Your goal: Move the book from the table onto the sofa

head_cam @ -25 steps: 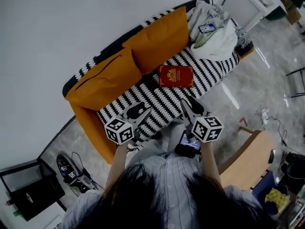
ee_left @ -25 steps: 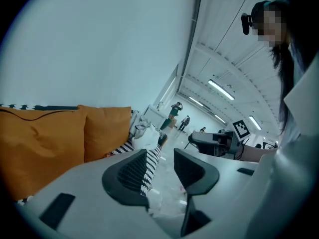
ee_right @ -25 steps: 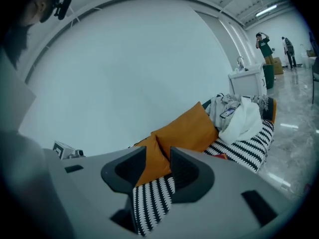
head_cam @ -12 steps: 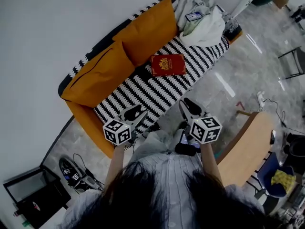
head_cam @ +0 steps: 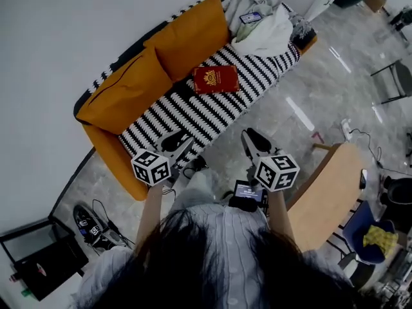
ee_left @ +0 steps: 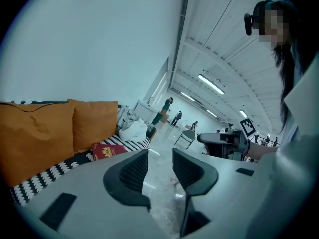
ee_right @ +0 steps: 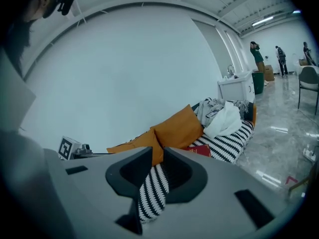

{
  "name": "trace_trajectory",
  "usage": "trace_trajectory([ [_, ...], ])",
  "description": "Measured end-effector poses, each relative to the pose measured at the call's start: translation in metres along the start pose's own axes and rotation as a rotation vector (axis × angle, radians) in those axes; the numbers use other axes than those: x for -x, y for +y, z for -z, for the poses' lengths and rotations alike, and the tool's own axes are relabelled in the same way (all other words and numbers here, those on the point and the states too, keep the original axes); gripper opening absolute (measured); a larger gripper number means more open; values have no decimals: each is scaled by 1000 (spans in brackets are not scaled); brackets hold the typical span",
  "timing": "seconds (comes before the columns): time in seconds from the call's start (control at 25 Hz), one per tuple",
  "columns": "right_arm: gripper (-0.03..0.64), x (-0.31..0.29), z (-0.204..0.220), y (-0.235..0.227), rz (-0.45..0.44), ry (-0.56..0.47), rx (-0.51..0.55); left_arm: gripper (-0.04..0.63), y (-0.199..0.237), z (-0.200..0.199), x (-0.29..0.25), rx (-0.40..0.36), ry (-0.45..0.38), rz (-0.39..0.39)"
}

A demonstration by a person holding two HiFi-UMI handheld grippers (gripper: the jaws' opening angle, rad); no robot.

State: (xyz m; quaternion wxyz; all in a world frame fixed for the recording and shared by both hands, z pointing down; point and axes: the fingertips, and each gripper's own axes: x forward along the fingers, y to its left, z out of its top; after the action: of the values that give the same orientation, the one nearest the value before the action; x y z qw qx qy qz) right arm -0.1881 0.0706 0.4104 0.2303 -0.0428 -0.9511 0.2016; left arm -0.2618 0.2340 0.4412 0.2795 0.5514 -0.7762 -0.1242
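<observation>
The red book with a gold emblem lies flat on the black-and-white striped seat of the sofa, in front of the orange cushions. It also shows as the book in the left gripper view and the book in the right gripper view. My left gripper hovers over the sofa's front edge, well short of the book; its jaws have just been closing, with a clear gap and nothing between them. My right gripper hangs over the floor; its jaws have just been closing to a narrow gap, empty.
Two orange cushions lean on the sofa back. A heap of pale clothes fills the sofa's far end. A wooden table stands at the right. Black gear and cables lie on the floor at the left.
Both grippers have drawn back from the sofa, and the book now lies farther from them. The right jaws stand closer together than before.
</observation>
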Motion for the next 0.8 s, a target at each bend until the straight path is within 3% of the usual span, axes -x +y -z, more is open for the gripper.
trace_trajectory([
  [0.24, 64, 62, 35, 0, -36, 35, 60, 166, -77, 11, -3, -19, -65, 32],
  [0.8, 60, 174, 95, 16, -75, 22, 106, 165, -194, 98, 35, -84, -25, 19],
])
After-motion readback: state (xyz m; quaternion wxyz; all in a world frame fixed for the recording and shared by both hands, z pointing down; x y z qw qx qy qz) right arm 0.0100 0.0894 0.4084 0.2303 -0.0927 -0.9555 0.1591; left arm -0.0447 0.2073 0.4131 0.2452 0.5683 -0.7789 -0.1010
